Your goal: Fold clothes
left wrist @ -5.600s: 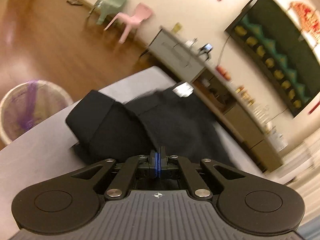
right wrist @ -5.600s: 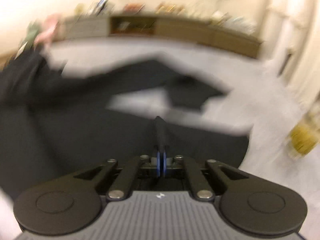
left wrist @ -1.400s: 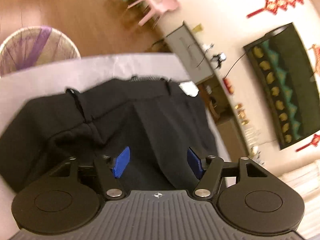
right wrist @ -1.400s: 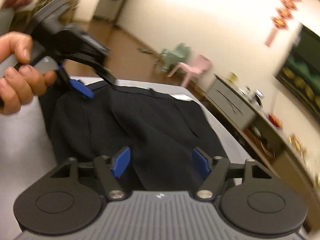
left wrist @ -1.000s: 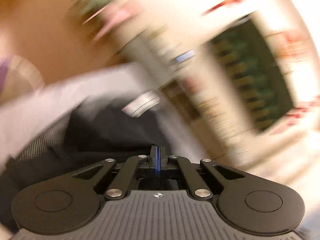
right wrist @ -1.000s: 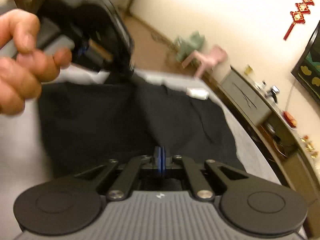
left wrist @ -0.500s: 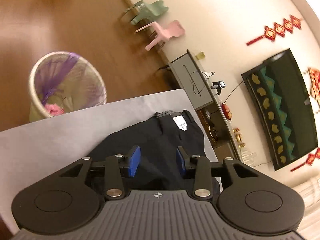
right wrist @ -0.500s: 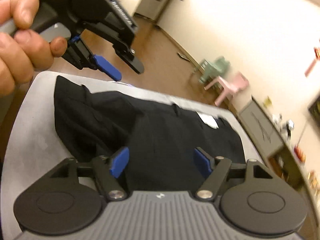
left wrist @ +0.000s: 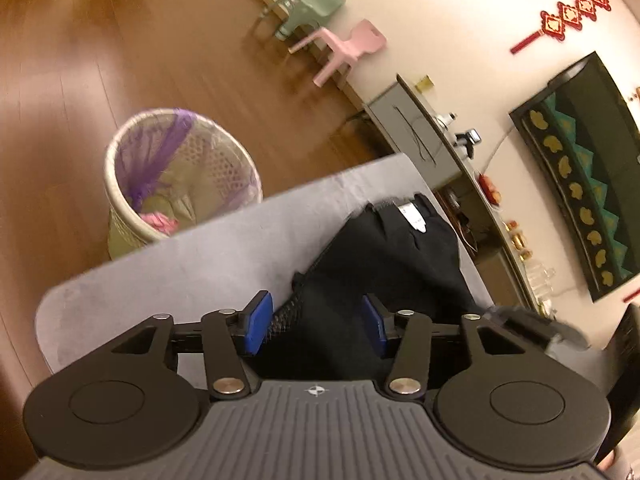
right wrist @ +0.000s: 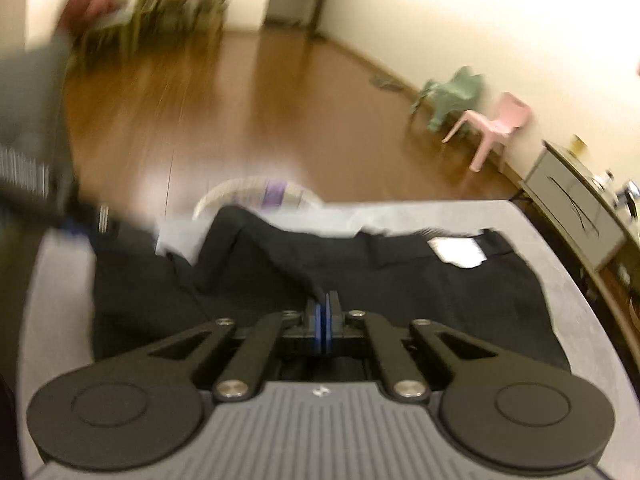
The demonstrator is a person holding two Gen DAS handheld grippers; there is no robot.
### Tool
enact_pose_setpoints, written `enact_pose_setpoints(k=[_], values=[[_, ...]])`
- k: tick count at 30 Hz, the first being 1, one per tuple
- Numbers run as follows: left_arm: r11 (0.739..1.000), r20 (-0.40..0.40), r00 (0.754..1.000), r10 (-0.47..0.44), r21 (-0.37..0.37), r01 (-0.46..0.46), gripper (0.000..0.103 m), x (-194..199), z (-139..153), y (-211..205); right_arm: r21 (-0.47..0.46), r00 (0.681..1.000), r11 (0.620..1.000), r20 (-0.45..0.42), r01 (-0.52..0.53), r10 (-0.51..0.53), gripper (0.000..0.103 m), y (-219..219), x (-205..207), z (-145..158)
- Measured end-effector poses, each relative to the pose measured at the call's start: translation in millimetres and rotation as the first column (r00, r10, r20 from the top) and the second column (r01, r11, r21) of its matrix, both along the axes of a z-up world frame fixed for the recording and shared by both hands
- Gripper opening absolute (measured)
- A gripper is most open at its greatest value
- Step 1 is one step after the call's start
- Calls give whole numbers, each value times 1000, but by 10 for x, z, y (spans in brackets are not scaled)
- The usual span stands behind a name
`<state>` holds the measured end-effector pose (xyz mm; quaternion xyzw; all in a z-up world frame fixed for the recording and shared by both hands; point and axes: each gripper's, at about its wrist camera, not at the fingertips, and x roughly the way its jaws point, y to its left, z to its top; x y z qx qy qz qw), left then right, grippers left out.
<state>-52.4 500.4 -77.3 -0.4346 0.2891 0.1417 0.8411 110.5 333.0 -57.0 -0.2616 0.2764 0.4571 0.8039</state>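
The trousers (right wrist: pixel 400 284) are black, partly folded and rumpled, lying on a grey table (right wrist: pixel 568 264) in the middle of the right wrist frame. A white label (right wrist: pixel 456 254) shows inside the waistband at the right of that frame, so the waist end points right and the long axis runs left to right across the frame. A raised fold runs from upper left down toward the lower centre, ending at the right gripper (right wrist: pixel 325 320), whose blue pads are pressed together on that fold of cloth.

In the left wrist frame the trousers (left wrist: pixel 400 256) stretch from lower centre up to centre right, the label (left wrist: pixel 414 216) at the far end. The left gripper (left wrist: pixel 316 322) has its pads spread apart, with a dark fold of the cloth between them; whether the pads touch it cannot be told. The table (left wrist: pixel 192 264) fills the centre left.

A pale woven bin (left wrist: pixel 176 184) stands on the wooden floor at the left of that frame, beyond the table edge, lined with a purple bag and holding something pink at the bottom
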Motion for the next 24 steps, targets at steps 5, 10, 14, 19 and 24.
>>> enact_pose_setpoints(k=[5, 10, 14, 19, 24], values=[[999, 2, 999, -51, -5, 51, 84, 88, -17, -177, 49, 997, 997, -45, 58, -56, 2, -80, 148, 101], [998, -66, 996, -59, -37, 57, 81, 301, -229, -245, 80, 991, 993, -101, 91, -82, 2, -30, 176, 84], [996, -57, 996, -68, -54, 65, 6, 388, -326, -239, 79, 993, 993, -85, 90, -83, 2, -48, 84, 147], [993, 244, 965, 94, 49, -109, 3, 13, 97, -132, 136, 990, 984, -88, 120, -108, 2, -149, -66, 264], [989, 116, 984, 134, -81, -125, 3, 55, -218, 10, 179, 991, 980, -114, 84, -64, 2, -133, -472, 145]])
